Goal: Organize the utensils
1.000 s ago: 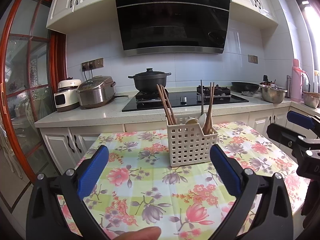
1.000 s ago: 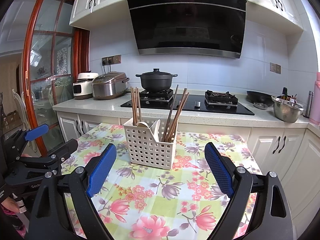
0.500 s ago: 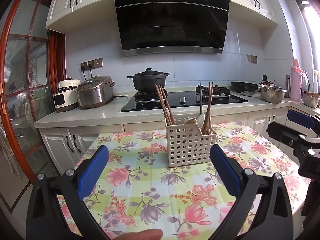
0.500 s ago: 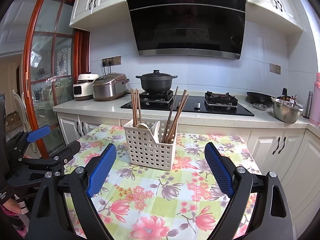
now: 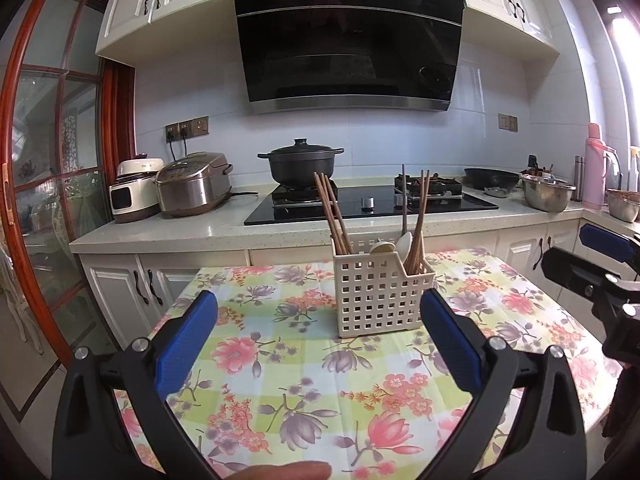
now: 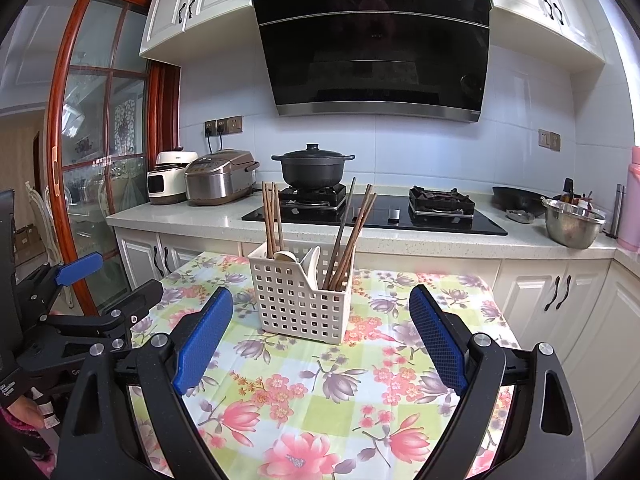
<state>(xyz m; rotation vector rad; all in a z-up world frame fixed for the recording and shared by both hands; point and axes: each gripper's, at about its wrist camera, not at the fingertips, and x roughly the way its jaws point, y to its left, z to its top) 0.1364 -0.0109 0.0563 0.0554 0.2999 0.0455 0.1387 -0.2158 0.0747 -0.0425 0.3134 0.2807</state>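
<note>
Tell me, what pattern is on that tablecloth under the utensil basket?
Pastel green, blue and white checks with pink and purple flowers on the tablecloth; clearest in the right wrist view.

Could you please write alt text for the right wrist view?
A white utensil basket holding chopsticks and spoons stands on a floral tablecloth, beyond the open right gripper. Behind: stove with black pot.
</note>
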